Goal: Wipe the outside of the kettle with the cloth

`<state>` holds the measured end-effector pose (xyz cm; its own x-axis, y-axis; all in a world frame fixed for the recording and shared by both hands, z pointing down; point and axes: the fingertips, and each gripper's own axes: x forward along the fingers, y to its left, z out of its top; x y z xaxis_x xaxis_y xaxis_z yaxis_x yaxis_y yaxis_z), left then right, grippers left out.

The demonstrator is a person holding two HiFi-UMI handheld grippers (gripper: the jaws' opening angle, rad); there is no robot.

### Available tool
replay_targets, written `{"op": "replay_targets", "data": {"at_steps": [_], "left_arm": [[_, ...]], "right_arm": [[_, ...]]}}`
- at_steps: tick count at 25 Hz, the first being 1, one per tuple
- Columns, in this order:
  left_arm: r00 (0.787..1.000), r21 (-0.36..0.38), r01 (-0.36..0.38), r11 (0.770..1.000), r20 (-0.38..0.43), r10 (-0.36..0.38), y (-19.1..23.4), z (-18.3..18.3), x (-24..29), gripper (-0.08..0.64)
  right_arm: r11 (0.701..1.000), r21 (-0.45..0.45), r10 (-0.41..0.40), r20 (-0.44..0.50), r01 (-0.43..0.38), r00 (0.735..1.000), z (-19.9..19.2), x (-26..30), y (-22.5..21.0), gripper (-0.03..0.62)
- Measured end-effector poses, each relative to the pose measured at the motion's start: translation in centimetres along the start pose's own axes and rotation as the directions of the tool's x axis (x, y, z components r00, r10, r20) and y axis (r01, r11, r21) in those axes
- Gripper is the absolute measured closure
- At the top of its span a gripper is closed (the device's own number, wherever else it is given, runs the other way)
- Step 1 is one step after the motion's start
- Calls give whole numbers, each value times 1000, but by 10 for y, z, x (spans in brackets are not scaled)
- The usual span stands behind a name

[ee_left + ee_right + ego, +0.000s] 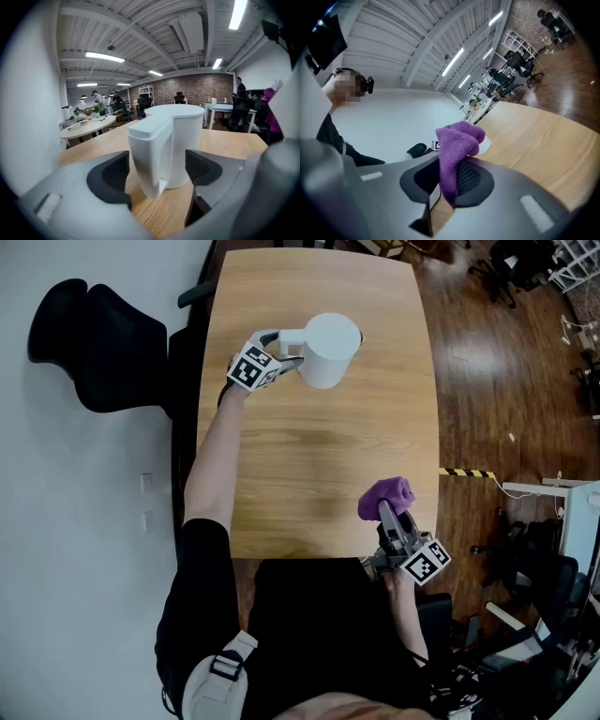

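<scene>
A white kettle [330, 348] stands upright on the far part of the wooden table [319, 446]. My left gripper [278, 351] reaches it from the left, its jaws open on either side of the kettle's handle [146, 157]. In the left gripper view, the left gripper [157, 171] shows a gap between its right pad and the handle, while the kettle [180, 140] rises just behind. My right gripper [389, 519] sits near the table's front right edge. It is shut on a purple cloth [385, 495], which bunches above the right gripper [450, 180] as the cloth [458, 143] in that gripper's own view.
Black office chairs [94, 343] stand against the white wall left of the table. Wooden floor lies to the right, with a yellow-black tape strip [466, 472] and white furniture [562, 512]. My own body is at the table's near edge.
</scene>
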<state>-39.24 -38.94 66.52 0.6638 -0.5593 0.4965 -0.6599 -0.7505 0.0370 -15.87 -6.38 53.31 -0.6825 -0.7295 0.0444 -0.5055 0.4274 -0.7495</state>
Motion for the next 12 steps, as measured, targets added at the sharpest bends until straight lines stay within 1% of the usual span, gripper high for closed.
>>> {"op": "replay_targets", "data": {"at_steps": [1, 2, 3, 4, 7, 9, 12], "left_arm": [[1000, -6, -8, 1000, 3, 8, 4, -1, 0, 118], [1000, -12, -17, 1000, 5, 17, 6, -2, -1, 128], [1000, -13, -22, 1000, 6, 22, 5, -1, -3, 220], [1000, -8, -21, 1000, 7, 21, -1, 0, -3, 292], [1000, 3, -24, 1000, 15, 24, -37, 4, 1, 287], [998, -22, -48, 999, 41, 49, -62, 2, 0, 287], [993, -56, -60, 997, 96, 65, -108, -4, -13, 288]], "right_arm": [[1000, 1, 4, 9, -4, 1000, 3, -2, -5, 538], [1000, 3, 2, 15, -2, 1000, 6, -5, -13, 538], [1000, 8, -9, 18, 9, 1000, 7, -10, -23, 538], [1000, 14, -21, 18, 21, 1000, 8, -15, -32, 538], [999, 32, -26, 11, 26, 1000, 9, -19, -46, 538], [1000, 30, -7, -1, 7, 1000, 9, -10, -42, 538], [999, -18, 34, -32, -34, 999, 12, 5, -25, 538]]}}
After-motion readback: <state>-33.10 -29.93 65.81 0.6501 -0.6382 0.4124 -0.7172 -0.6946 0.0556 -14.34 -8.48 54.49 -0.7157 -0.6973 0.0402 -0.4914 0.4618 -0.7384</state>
